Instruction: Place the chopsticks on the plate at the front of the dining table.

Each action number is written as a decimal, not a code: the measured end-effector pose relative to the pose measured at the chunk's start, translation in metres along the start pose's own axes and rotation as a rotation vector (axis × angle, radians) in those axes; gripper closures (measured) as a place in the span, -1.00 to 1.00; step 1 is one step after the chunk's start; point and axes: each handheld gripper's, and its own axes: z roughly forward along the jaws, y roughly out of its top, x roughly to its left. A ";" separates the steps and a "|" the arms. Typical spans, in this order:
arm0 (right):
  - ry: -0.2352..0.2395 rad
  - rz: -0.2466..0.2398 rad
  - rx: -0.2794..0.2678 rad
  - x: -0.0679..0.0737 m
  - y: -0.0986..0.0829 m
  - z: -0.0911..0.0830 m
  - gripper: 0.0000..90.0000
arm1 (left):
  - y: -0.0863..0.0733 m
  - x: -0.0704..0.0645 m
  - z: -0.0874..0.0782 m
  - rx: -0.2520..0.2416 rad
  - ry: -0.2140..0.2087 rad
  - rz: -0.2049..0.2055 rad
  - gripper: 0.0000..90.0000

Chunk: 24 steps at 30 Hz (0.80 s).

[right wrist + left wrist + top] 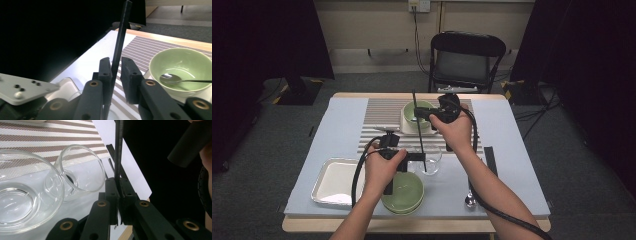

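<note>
A thin, straight black rod (419, 131) with a matte, square-edged profile stands close to upright above the middle of the tabletop (522, 165), running from near the far green bowl down to the glass vessels at the near side. The left hand-held gripper (414, 156) is clamped on the rod's lower part; in the left gripper view the two flat black jaw blocks press together on the rod (119, 155) with no gap showing. The right hand-held gripper (416, 113) sits higher on the same rod; in the right gripper view the rod (120, 37) lies against one jaw while a narrow gap remains at the other, so its jaws stand slightly apart.

Just beside the left gripper's jaws lie two clear, smooth, round glass pieces: a shallow glass bowl (22, 195) and a glass cup (82, 170) tipped on its side and touching it. A glossy pale green bowl (183, 67) with a polished metal spoon (175, 79) inside sits on a striped, ribbed mat (382, 115). Nearer the person are stacked green bowls (404, 192) and a rectangular metal tray (334, 182) with rounded corners.
</note>
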 end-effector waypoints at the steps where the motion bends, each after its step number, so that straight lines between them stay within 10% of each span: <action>1: -0.004 -0.008 -0.002 -0.001 0.000 0.000 0.70 | 0.000 0.000 -0.001 0.000 0.004 0.006 0.94; 24: -0.034 -0.025 -0.003 -0.009 -0.006 0.003 0.48 | -0.001 0.002 -0.010 0.039 0.048 0.046 0.94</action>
